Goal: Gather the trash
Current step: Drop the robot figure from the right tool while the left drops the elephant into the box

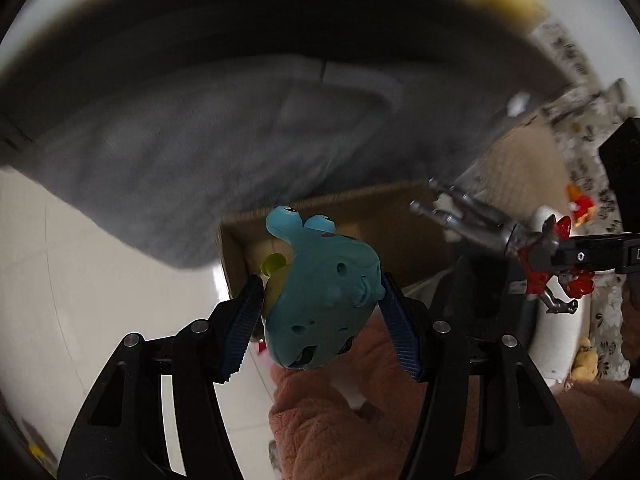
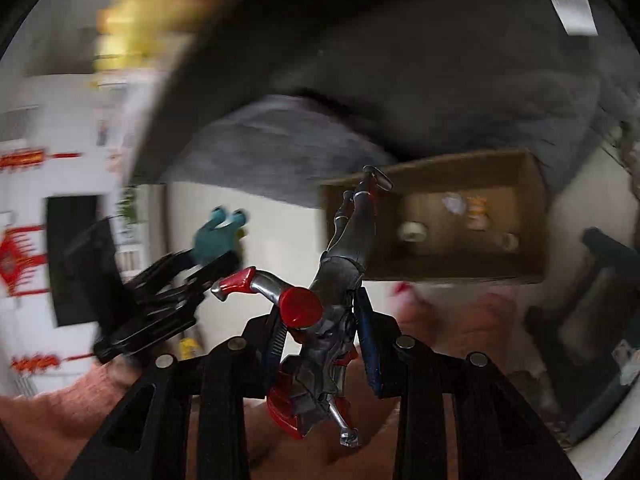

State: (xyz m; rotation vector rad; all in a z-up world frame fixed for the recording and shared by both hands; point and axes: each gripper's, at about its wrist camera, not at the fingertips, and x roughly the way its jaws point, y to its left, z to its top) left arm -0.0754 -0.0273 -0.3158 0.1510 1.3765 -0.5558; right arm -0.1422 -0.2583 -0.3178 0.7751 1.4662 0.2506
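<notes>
Toys, two in all, one per gripper: the left gripper [image 1: 322, 312] pinches a teal toy [image 1: 320, 296], the right gripper [image 2: 320, 334] clamps a red-and-silver figure [image 2: 320, 340]. Only the right wrist view looks into the open box [image 2: 532, 216], where about four small blurred items lie on its bottom; the left view shows just its near corner [image 1: 236, 248]. Pale floor [image 1: 100, 280] lies open left of the box.
</notes>
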